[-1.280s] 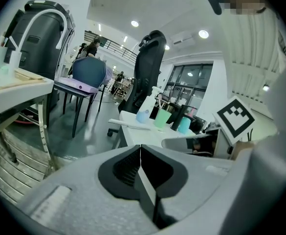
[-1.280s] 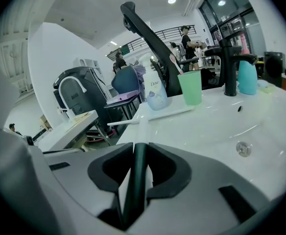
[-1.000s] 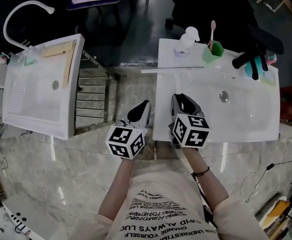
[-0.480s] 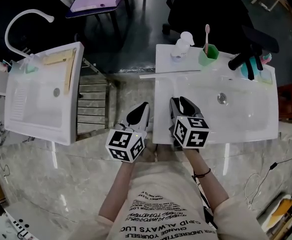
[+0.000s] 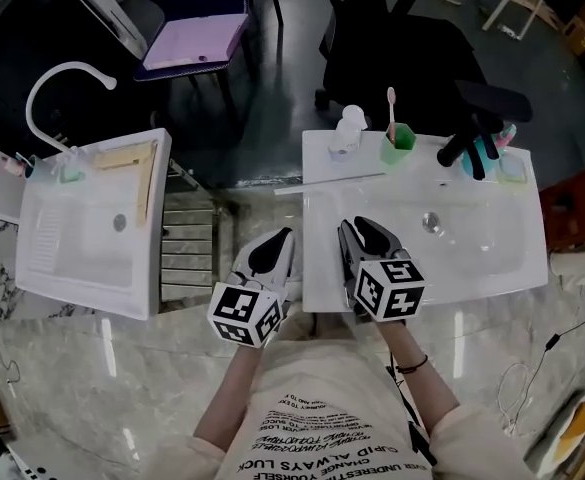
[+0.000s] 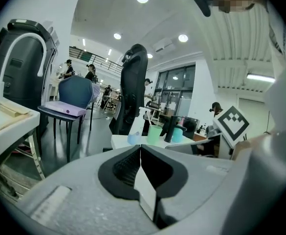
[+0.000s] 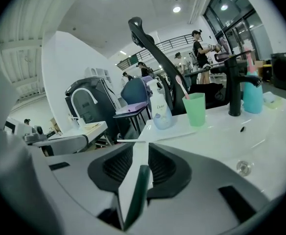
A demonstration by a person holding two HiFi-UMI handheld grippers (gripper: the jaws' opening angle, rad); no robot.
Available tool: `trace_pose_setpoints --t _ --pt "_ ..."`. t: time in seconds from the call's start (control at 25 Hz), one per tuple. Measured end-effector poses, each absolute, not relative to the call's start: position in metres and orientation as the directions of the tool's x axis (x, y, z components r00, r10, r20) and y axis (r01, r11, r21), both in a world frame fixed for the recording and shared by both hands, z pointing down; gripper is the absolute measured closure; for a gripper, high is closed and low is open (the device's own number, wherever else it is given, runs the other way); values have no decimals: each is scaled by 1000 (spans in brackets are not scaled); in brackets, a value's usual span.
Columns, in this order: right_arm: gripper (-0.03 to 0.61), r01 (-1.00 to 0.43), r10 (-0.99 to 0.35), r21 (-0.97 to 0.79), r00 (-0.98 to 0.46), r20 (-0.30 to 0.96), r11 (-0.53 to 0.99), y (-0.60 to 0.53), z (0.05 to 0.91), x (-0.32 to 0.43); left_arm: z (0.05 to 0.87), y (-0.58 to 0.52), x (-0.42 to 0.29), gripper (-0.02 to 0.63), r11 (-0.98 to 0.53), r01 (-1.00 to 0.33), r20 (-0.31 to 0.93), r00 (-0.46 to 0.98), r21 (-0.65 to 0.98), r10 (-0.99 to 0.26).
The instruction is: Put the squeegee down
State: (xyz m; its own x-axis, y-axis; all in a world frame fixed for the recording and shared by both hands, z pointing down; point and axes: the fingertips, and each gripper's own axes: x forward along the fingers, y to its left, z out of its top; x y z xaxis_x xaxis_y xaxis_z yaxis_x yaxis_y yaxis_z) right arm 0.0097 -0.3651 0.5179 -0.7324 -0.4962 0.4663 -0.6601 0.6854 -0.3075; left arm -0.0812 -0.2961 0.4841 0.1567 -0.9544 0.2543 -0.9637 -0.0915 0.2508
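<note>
A long thin white bar, which I take for the squeegee [image 5: 330,182], lies flat across the back left of the right-hand white sink [image 5: 472,258]. No gripper touches it. In the right gripper view the squeegee [image 7: 128,140] shows just beyond the jaw tips. My right gripper [image 5: 350,224] hovers over the sink's front left corner. Its jaws have just been closing; a narrow slit remains, with nothing between them [image 7: 140,145]. My left gripper [image 5: 290,232] hangs beside the sink's left edge, jaws together and empty [image 6: 141,147].
Along the sink's back stand a soap bottle [image 5: 347,130], a green cup with a toothbrush [image 5: 397,146], a black tap [image 5: 462,146] and a teal cup [image 5: 487,153]. A second white sink [image 5: 72,238] is at left. Chairs [image 5: 197,43] stand behind.
Both grippers have risen a little and stay at the sink's front left corner. The squeegee lies where it was.
</note>
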Motion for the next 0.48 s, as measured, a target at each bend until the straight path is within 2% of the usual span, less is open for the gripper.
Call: trace_pose_setpoints --t 0.48 --pt "564 -617 -534 -260 -780 326 742 -366 458 26 436 -298 -78 591 -184 -971 154 208 153 -966"
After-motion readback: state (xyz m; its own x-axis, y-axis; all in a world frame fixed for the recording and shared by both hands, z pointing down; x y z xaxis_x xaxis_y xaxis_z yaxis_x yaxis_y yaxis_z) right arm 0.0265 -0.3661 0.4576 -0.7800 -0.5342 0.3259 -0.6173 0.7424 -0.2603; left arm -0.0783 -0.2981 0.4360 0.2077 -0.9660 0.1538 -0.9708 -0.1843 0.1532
